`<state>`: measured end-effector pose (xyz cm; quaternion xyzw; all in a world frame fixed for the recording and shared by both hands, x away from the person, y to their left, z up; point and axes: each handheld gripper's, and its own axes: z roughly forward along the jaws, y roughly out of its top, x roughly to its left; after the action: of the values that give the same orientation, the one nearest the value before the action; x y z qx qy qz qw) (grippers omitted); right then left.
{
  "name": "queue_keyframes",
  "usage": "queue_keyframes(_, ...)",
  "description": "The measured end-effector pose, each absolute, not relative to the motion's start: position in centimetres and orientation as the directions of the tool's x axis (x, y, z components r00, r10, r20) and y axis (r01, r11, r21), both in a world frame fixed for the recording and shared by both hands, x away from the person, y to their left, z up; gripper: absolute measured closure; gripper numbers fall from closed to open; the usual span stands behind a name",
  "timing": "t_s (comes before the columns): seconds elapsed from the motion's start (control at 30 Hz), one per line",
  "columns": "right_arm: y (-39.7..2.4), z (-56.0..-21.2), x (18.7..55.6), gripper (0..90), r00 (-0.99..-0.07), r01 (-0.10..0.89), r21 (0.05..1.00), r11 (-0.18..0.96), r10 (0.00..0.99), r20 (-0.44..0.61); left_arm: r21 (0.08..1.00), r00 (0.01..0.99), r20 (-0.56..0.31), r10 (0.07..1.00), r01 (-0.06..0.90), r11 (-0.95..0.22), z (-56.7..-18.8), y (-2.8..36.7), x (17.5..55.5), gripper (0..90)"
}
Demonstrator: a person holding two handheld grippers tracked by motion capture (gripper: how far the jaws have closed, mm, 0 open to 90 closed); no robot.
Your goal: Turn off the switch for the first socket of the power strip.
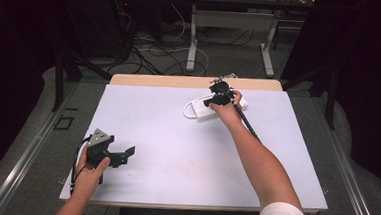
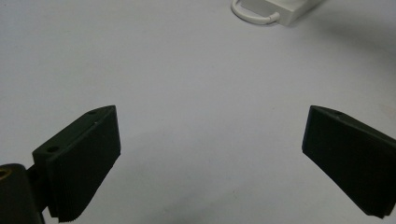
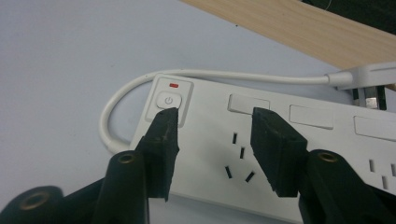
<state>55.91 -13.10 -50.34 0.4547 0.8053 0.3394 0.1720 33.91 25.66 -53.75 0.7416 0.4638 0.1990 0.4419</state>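
While our left gripper [image 1: 125, 154] sits at the near left corner of the white mat [image 1: 176, 151], we keep its jaws spread wide, with nothing but bare mat between them in the left gripper view. Moving right and toward the far edge, we find the power strip [image 1: 204, 110] lying flat on the mat, its white cord [image 3: 112, 112] looping out from its left end. Our right gripper [image 3: 212, 128] hangs just over the strip with its jaws partly apart and holding nothing. In the right gripper view, one jaw tip is at the power button [image 3: 168, 100], under a small red light [image 3: 173, 85]; the other is above the first socket [image 3: 239, 158]. Behind the strip runs the wooden table edge [image 3: 299, 23].
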Motion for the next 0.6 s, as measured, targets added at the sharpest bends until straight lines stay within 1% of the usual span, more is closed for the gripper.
queue_keyframes(0.2, -13.1, -50.2, 54.7, 42.7, -0.565, 0.566, 0.726, 0.391, 0.825, -0.004, 0.84, 0.489, -0.118, 0.864, 0.514, -0.176, -53.8, 25.6, 33.9, 4.3)
queue_keyframes(0.3, -13.2, -50.0, 54.2, 39.9, -0.566, 0.568, 0.729, 0.382, 0.824, 0.009, 0.84, 0.49, -0.117, 0.864, 0.512, -0.177, -53.8, 25.5, 33.9, 4.3)
queue_keyframes(0.53, -13.3, -48.9, 52.6, 32.9, -0.593, 0.553, 0.718, 0.422, 0.805, -0.015, 0.84, 0.495, -0.108, 0.862, 0.509, -0.188, -53.7, 25.5, 33.9, 4.3)
queue_keyframes(0.6, -13.3, -48.5, 52.0, 32.7, -0.605, 0.545, 0.714, 0.439, 0.795, -0.027, 0.84, 0.494, -0.112, 0.862, 0.51, -0.183, -53.7, 25.5, 33.9, 4.3)
